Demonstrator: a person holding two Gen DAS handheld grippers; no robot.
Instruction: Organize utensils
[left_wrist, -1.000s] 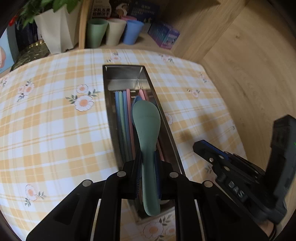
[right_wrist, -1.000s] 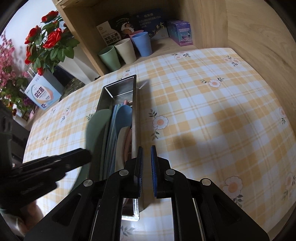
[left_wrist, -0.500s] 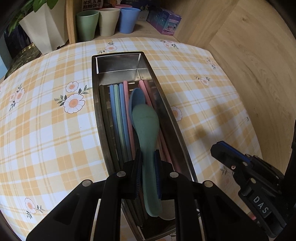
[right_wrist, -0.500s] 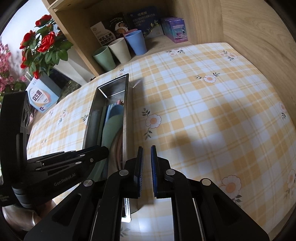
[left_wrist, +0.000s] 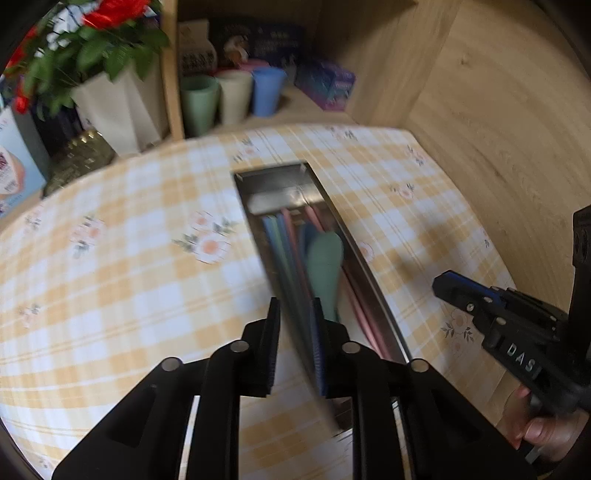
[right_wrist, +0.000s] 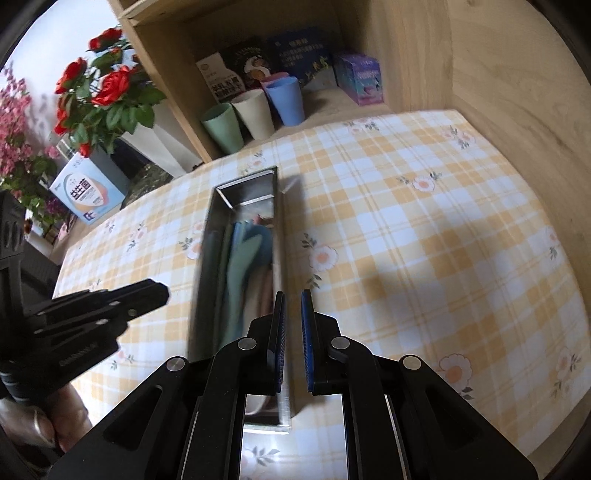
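- Released since the earlier frames: green spoon (left_wrist: 325, 269) no longer sits between the left gripper (left_wrist: 295, 350) pads; it now lies in the tray (left_wrist: 373, 295), and the jaws have just been opening, with nothing between them
- Left gripper: lower centre of the left view, jaws a narrow gap apart, above the tray's near left wall; picture blurred
- Right gripper (right_wrist: 293, 343): lower centre of the right view, pads nearly together, holding nothing, over the tray's near right wall
- Tray: long steel box at frame centre on the checked tablecloth (left_wrist: 129, 258); spoon lies lengthwise, bowl toward the far end, on a blue spoon (right_wrist: 264, 236) and beside coloured chopsticks (left_wrist: 280, 240)
- Upper frame: three cups (right_wrist: 255, 114) in a wooden shelf; red flowers (right_wrist: 99, 88) upper left
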